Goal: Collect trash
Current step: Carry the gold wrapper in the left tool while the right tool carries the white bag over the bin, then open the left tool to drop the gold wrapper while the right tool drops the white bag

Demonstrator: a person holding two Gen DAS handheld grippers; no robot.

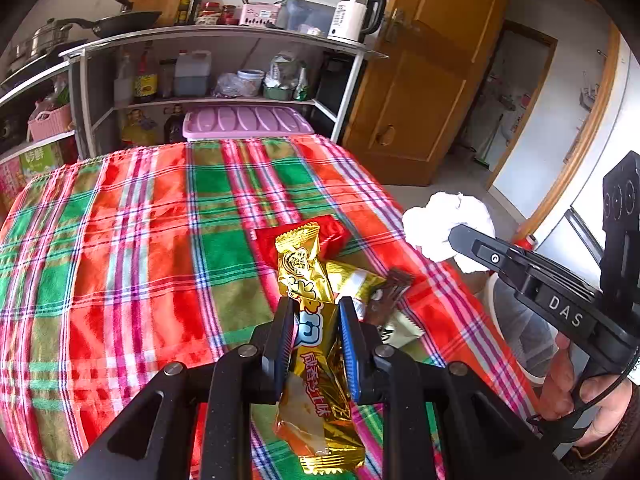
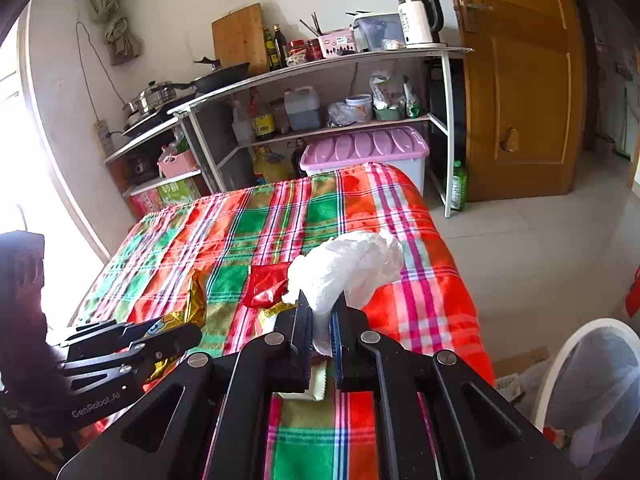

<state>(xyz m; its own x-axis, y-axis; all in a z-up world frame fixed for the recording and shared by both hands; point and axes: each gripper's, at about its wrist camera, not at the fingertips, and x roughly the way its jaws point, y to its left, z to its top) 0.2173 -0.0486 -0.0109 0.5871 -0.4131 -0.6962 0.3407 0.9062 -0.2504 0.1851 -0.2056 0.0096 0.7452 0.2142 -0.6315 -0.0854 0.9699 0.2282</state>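
At the bottom centre of the left wrist view, the left gripper [image 1: 314, 308] was clamped across the middle of a gold snack wrapper [image 1: 316, 376], gripped there so both loose ends hung free and it came off the cloth in one piece. At the bottom centre of the right wrist view, the right gripper [image 2: 320, 308] was pinched nearly closed on the tail of a crumpled white tissue [image 2: 352, 268], whose bulk ballooned above the jaws. Two pieces were thus in hand, one per gripper. In the lower right corner of that view stood a white bin [image 2: 592, 364] lined with a thin bag, near the table's edge, judged to be where both pieces belong. Just beyond the grippers, about frame centre, the rest of the trash lay in a loose heap on the plaid tablecloth [image 1: 120, 240]: one red wrapper [image 1: 320, 236], one more gold wrapper [image 1: 352, 278], one brown wrapper [image 1: 394, 288] and one pale wrapper [image 1: 400, 328]; four visible pieces, though overlap may hide others. Farther back, at upper centre, one purple-lidded box [image 1: 248, 124] sat under a metal shelf [image 1: 224, 36].
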